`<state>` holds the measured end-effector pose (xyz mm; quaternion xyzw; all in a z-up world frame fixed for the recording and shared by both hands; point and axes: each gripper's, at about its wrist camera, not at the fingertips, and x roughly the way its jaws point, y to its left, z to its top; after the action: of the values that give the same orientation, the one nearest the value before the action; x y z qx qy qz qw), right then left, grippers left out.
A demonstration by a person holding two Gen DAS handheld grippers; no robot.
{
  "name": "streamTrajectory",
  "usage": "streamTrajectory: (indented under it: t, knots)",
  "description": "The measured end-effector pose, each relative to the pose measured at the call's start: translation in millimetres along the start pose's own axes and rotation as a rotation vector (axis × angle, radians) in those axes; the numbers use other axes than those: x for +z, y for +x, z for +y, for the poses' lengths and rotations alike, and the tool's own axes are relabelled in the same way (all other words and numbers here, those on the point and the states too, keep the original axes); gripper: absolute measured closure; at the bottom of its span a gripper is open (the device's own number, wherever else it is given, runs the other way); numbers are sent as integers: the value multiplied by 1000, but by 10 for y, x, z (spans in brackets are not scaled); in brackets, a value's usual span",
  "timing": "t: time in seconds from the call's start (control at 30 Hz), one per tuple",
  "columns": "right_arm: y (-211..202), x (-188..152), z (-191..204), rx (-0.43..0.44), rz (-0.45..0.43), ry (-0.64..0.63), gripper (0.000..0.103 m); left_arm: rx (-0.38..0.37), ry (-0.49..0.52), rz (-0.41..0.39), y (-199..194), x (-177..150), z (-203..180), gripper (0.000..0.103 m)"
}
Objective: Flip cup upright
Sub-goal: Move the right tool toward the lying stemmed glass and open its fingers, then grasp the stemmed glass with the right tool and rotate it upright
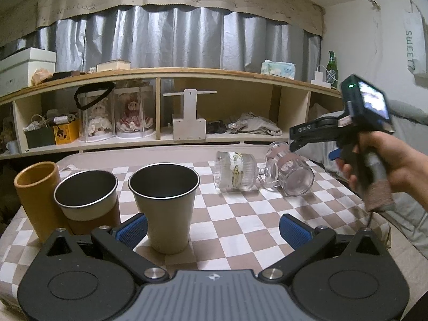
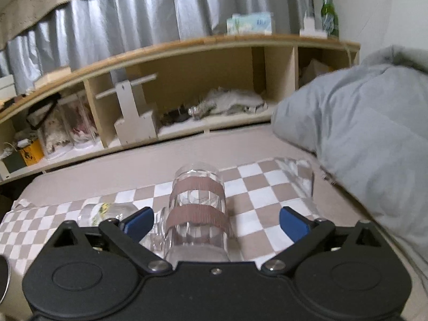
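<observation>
A clear glass cup with two brown bands (image 1: 291, 171) lies on its side on the checkered cloth at the right; in the right wrist view it (image 2: 198, 214) lies between my right fingers, not gripped. A ribbed clear stemmed glass (image 1: 235, 171) lies on its side just left of it, and also shows in the right wrist view (image 2: 107, 211). My right gripper (image 2: 216, 224) is open around the banded cup; from the left wrist view it (image 1: 297, 139) hovers just above the cup. My left gripper (image 1: 214, 230) is open and empty, low over the cloth beside a grey metal cup (image 1: 164, 200).
A second metal cup in a brown sleeve (image 1: 88, 200) and a bamboo tube cup (image 1: 37, 195) stand upright at the left. A wooden shelf unit (image 1: 171, 107) runs behind the table. A grey duvet (image 2: 361, 133) lies to the right. The checkered cloth (image 1: 254, 222) covers the table.
</observation>
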<state>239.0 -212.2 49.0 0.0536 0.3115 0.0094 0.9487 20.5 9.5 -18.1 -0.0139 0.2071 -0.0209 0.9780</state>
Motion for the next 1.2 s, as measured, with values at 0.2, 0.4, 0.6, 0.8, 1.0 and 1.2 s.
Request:
streamTrajectory:
  t: [0.2, 0.4, 0.6, 0.8, 1.0, 1.2]
  knots:
    - [455, 35, 79, 31, 143, 9, 12, -12, 3, 17, 30, 3, 5, 0]
    - [397, 27, 202, -18, 90, -45, 14, -18, -4, 19, 20, 13, 4, 0]
    - [227, 69, 530, 105, 52, -136, 14, -18, -2, 17, -15, 15, 2, 0]
    - [424, 99, 963, 210, 133, -191, 15, -21, -28, 17, -36, 16, 67, 0]
    - [460, 45, 1278, 221, 128, -655, 15, -54, -77, 29, -27, 27, 149, 0]
    - [543, -80, 1368, 206, 213, -1018, 15, -74, -91, 46, 24, 15, 170, 0]
